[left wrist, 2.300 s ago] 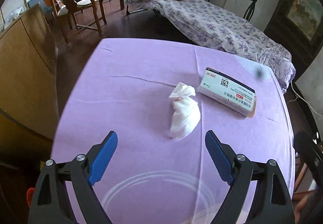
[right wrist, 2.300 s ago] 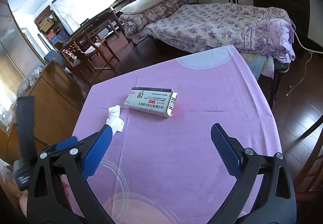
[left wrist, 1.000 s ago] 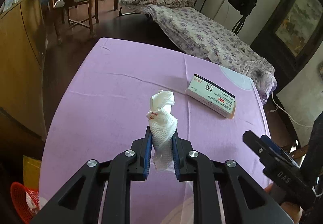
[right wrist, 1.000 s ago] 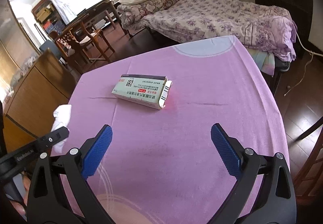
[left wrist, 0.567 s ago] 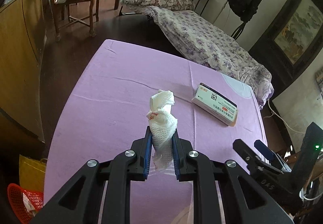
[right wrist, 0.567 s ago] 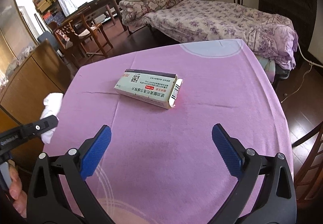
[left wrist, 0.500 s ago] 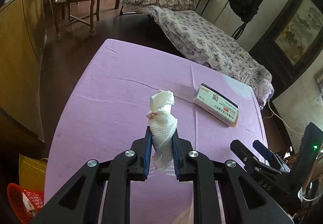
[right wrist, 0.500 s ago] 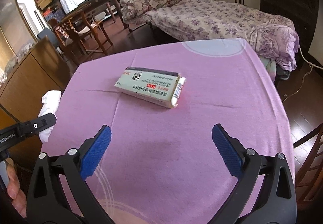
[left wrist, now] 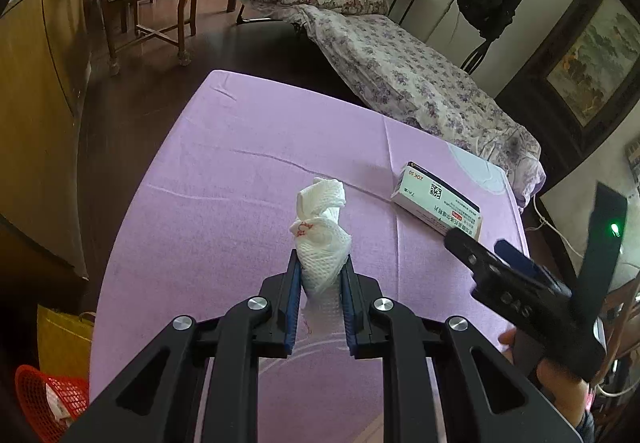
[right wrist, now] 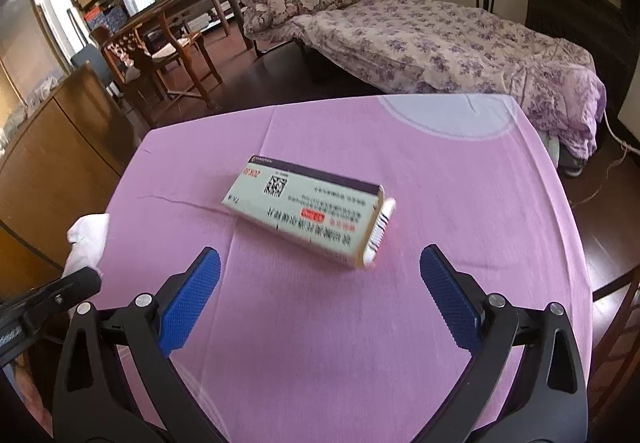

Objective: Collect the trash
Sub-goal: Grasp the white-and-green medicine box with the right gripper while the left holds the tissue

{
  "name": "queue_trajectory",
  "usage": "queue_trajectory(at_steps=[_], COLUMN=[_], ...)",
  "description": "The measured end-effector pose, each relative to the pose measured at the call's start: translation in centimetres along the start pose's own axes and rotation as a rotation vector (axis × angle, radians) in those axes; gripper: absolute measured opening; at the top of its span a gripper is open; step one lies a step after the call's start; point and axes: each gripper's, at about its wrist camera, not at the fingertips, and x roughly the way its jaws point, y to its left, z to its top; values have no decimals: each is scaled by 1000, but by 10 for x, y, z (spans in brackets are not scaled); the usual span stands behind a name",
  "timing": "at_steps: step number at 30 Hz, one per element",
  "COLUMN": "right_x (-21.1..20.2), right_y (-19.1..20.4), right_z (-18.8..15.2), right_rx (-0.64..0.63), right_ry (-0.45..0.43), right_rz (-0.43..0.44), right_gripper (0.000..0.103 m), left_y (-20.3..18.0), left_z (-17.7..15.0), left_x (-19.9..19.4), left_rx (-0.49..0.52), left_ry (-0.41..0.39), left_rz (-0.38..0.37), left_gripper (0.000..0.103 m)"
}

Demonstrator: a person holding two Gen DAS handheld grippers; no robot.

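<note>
The purple-clothed worktop (right wrist: pixel 460 211) carries a white medicine box (right wrist: pixel 308 215) printed "ZOK 50" beside a square code. Just short of the box, the right hand-held gripper (right wrist: pixel 320 299) is spread empty. Left of the box, the left hand-held gripper (left wrist: pixel 320 297) pinches a crumpled white tissue (left wrist: pixel 320 239).

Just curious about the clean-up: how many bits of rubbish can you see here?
2: a crumpled tissue pinched in the left gripper, and a cardboard box lying on the purple table.
</note>
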Motion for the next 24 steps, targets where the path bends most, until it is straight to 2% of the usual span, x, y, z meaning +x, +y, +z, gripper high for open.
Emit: queue_trajectory(at_steps=[5, 17, 20, 21, 23, 24], right_x=[15, 31, 34, 34, 32, 30], right_y=[7, 12, 19, 19, 21, 20], right_z=[14, 32, 28, 26, 23, 22], right_rx=[-107, -307, -373, -388, -378, -359], right_ry=[10, 59, 88, 99, 109, 127], right_rz=[-20, 71, 25, 5, 3, 16], right_gripper=[96, 96, 96, 94, 76, 62], left_y=[2, 0, 0, 0, 1, 0], left_z=[0, 1, 1, 1, 2, 2], left_x=[5, 11, 10, 10, 10, 10], left_rx=[5, 15, 14, 14, 14, 13], left_ry=[15, 26, 27, 27, 27, 27], left_rz=[5, 21, 20, 20, 19, 19], left_gripper=[18, 18, 18, 18, 18, 18])
